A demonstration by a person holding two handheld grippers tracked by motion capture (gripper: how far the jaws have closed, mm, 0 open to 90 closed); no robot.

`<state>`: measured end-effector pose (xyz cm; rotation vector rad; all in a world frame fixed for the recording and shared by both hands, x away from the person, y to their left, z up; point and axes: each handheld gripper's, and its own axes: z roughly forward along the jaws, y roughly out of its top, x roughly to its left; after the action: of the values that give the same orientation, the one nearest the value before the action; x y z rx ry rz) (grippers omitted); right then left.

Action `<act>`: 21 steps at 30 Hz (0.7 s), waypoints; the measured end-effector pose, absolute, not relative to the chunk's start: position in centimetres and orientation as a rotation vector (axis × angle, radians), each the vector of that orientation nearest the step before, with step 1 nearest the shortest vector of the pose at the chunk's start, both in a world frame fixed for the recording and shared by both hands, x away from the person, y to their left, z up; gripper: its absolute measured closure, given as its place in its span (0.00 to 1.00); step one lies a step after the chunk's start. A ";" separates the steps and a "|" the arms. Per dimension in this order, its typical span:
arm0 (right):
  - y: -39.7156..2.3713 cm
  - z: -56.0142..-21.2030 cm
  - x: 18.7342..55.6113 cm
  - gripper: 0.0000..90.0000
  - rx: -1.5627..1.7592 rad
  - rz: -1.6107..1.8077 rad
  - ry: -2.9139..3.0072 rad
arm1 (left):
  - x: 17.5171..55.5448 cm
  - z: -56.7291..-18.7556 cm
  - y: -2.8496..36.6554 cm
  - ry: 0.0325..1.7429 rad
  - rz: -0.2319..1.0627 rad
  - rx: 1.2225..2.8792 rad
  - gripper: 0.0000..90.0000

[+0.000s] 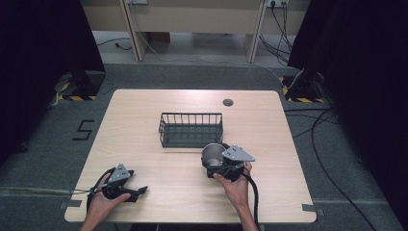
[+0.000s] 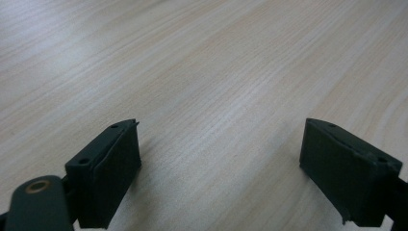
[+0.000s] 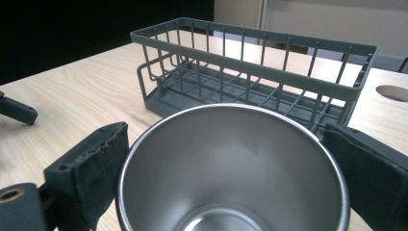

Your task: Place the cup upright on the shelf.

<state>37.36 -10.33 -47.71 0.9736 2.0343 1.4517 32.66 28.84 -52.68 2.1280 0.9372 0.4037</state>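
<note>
Holding the steel cup upright between my right gripper's jaws, which press its sides just in front of the wire basket, I judge it ready to lift in, while my left gripper rests spread open and empty near the table's front edge.

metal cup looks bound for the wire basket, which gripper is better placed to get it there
Right. The right gripper has its jaws on either side of the metal cup, just in front of the wire basket. The left gripper is open over bare table, farther away.
</note>
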 end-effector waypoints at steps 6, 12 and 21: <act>-10.3 -47.7 37.2 0.07 0.977 1.445 2.029 | 32.7 -52.7 28.8 0.937 0.403 2.129 0.15; -10.1 -47.4 36.9 0.07 0.954 1.439 2.017 | 32.7 -52.7 28.8 0.936 0.403 2.129 0.15; -10.0 -46.2 36.5 0.07 0.940 1.440 2.022 | 32.7 -52.7 28.8 0.936 0.403 2.129 0.15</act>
<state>36.49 -10.00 -46.17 0.9397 2.0222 1.4397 32.66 28.85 -52.67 2.1291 0.9363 0.4029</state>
